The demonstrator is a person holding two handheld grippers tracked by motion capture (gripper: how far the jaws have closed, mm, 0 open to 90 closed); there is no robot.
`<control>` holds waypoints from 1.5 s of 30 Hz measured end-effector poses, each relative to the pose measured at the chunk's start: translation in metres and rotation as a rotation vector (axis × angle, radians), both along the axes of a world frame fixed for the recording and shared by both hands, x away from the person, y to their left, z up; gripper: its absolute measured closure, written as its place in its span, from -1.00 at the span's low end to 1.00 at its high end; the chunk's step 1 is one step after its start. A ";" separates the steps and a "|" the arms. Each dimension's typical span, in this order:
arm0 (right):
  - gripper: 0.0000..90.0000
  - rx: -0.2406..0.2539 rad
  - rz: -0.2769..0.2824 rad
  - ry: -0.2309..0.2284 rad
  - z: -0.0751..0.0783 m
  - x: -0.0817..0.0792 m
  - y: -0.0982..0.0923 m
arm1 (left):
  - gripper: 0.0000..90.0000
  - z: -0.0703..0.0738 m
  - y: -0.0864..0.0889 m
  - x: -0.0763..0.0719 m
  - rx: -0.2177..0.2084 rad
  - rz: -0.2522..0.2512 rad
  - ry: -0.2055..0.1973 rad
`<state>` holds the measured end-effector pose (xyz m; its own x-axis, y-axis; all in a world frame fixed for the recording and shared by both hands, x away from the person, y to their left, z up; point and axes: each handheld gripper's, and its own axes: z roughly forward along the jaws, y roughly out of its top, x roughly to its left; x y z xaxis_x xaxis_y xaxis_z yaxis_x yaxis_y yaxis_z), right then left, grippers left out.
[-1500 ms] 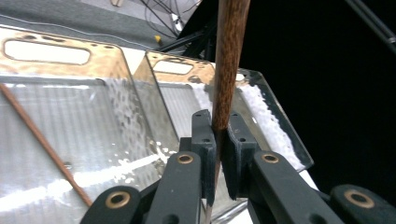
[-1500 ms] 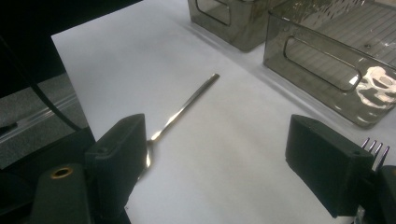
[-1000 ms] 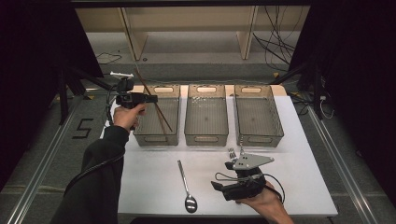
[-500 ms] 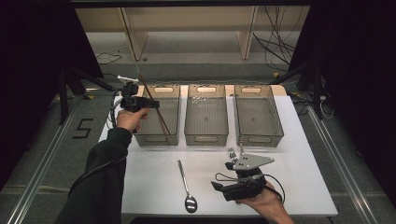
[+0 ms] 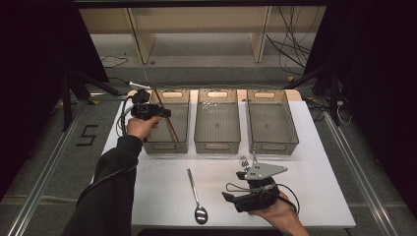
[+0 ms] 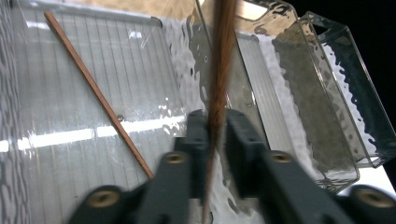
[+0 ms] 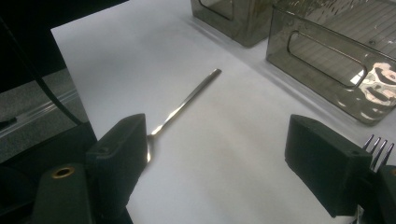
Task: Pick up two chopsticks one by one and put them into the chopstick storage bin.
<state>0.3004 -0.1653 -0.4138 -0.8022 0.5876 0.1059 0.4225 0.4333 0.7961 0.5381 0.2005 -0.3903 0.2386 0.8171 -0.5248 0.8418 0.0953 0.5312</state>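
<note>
Left gripper (image 6: 215, 128): clenched on a chopstick (image 6: 220, 60), held over the left bin (image 5: 167, 142).
Second chopstick (image 6: 95, 91): lies on that bin's floor.
Right gripper (image 7: 215, 154): jaws wide apart, low over the table (image 5: 162, 196).
Spoon (image 5: 195, 196): on table, left of right gripper.
Fork (image 7: 379, 150): tines beside right jaw.

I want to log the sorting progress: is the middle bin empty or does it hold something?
Empty, as far as the high view shows: the middle bin has a bare ribbed floor, with only light glints near its far end.
</note>
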 end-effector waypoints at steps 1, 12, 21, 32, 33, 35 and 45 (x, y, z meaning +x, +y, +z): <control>-0.51 -0.001 0.000 0.001 0.000 0.000 0.000 | 0.45 0.000 0.000 0.000 0.012 0.006 -0.001; -0.51 -0.003 -0.003 -0.001 0.000 0.000 0.000 | -0.40 0.010 0.001 -0.005 0.066 0.050 -0.007; -0.51 -0.043 -0.027 0.026 0.000 0.001 0.004 | -0.54 0.033 0.005 -0.037 -0.008 0.026 -0.122; -0.50 -0.075 -0.051 0.043 -0.002 0.002 0.011 | -0.61 0.045 0.012 -0.099 -0.045 -0.040 -0.264; -0.50 -0.085 -0.053 0.055 -0.003 0.003 0.013 | -0.61 0.044 0.013 -0.104 -0.046 -0.046 -0.276; -0.50 -0.098 -0.056 0.056 -0.003 0.004 0.016 | -0.61 0.041 0.014 -0.114 -0.053 -0.049 -0.290; -0.49 -0.154 -0.044 0.079 -0.001 0.011 0.040 | -0.62 0.015 0.015 -0.147 0.017 -0.096 -0.311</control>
<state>0.3115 -0.1252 -0.4149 -0.7684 0.6357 0.0734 0.5021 0.5277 0.6851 0.3912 0.2155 -0.3751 0.4619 0.7911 -0.4010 0.6440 0.0118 0.7649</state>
